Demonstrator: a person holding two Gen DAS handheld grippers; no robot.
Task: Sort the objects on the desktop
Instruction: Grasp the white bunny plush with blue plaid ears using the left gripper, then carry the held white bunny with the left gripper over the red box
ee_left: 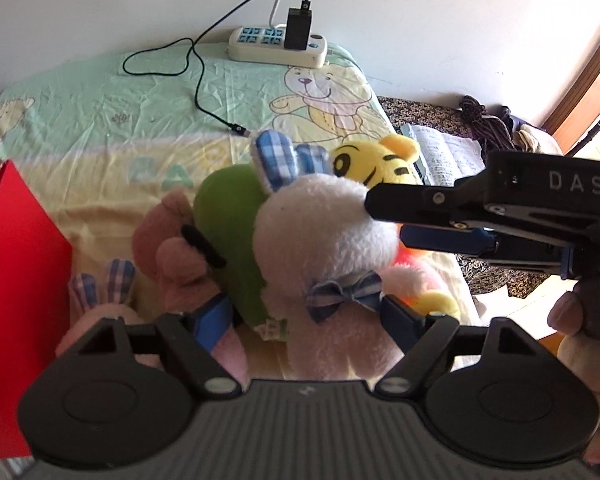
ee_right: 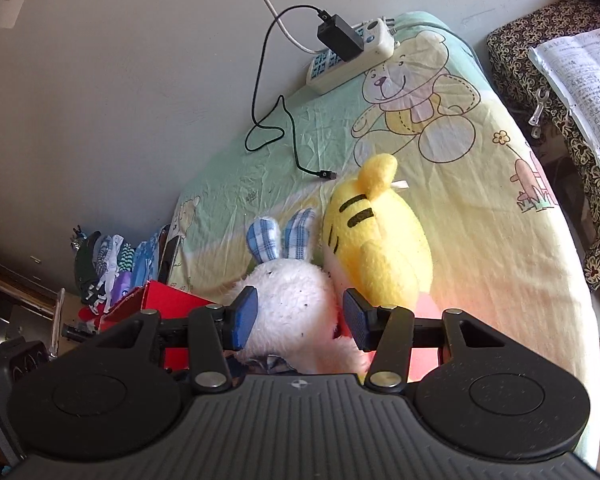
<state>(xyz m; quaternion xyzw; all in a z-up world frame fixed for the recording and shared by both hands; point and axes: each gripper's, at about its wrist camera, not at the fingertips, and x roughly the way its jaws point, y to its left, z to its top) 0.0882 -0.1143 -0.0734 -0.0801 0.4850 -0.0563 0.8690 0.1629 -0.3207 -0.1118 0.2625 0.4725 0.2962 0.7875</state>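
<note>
While both grippers gather around the white rabbit toy, the step in hand seems to be the picking of this one plush out of the pile. The right gripper has its blue pads on both sides of the rabbit's head, very near or just touching the fur; I cannot tell if they already press it. The left gripper stands with its fingers apart around the rabbit's body, below the checked bow tie.

The rabbit lies in the near middle of the cloth-covered table, leaning on a green plush and a pink plush at its left, with a yellow tiger toy at its right. A red box stands at the near left and is probably where the toy should go.

All toys are soft, fluffy and round, so the next move calls for a firm squeeze and a straight lift, otherwise the neighbours may be dragged along. The ears are of thin blue checked fabric.
</note>
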